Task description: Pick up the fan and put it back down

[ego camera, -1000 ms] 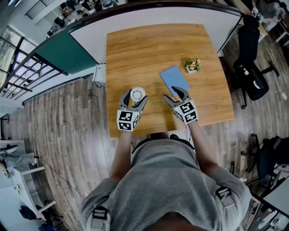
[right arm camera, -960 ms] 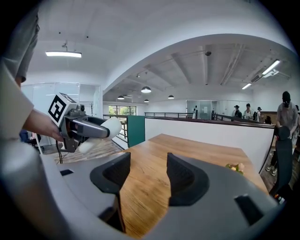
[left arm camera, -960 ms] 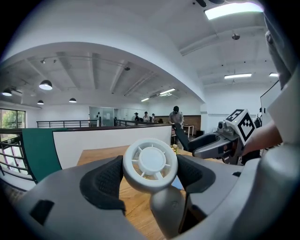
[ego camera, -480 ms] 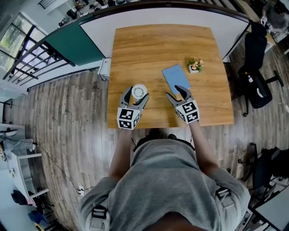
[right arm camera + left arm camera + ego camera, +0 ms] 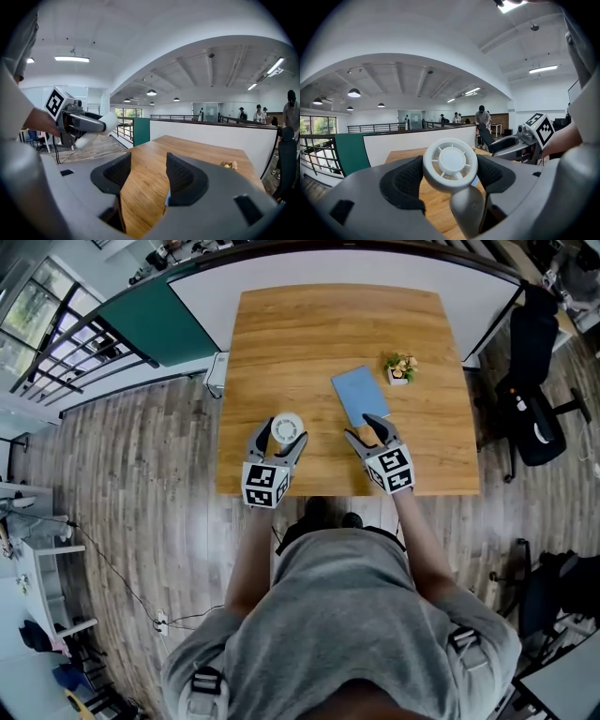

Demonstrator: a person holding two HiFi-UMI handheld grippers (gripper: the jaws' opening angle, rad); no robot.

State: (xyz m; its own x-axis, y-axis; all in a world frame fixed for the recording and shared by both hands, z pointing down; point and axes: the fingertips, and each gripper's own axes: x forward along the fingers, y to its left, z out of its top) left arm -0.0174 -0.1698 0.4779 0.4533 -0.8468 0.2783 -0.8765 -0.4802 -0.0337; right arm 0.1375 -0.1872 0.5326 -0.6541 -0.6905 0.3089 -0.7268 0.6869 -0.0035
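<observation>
The fan (image 5: 287, 428) is small and white, with a round grille head on a short handle. My left gripper (image 5: 284, 433) is shut on it over the table's near left part. In the left gripper view the fan's head (image 5: 450, 164) sits squeezed between both black pads, with its handle hanging below. The right gripper view shows that fan (image 5: 101, 125) held in the air off to the left. My right gripper (image 5: 365, 430) stands open and empty beside the near end of a blue notebook (image 5: 362, 395), and only bare wood shows between its pads (image 5: 178, 176).
The wooden table (image 5: 319, 334) also carries a small potted plant (image 5: 399, 368) behind the notebook. A white partition runs along its far edge. A black office chair (image 5: 530, 381) stands to the right, and wooden floor lies to the left.
Both grippers have drawn back a little toward the table's near edge. The fan has stayed gripped in the left one, and the right jaws stay open.
</observation>
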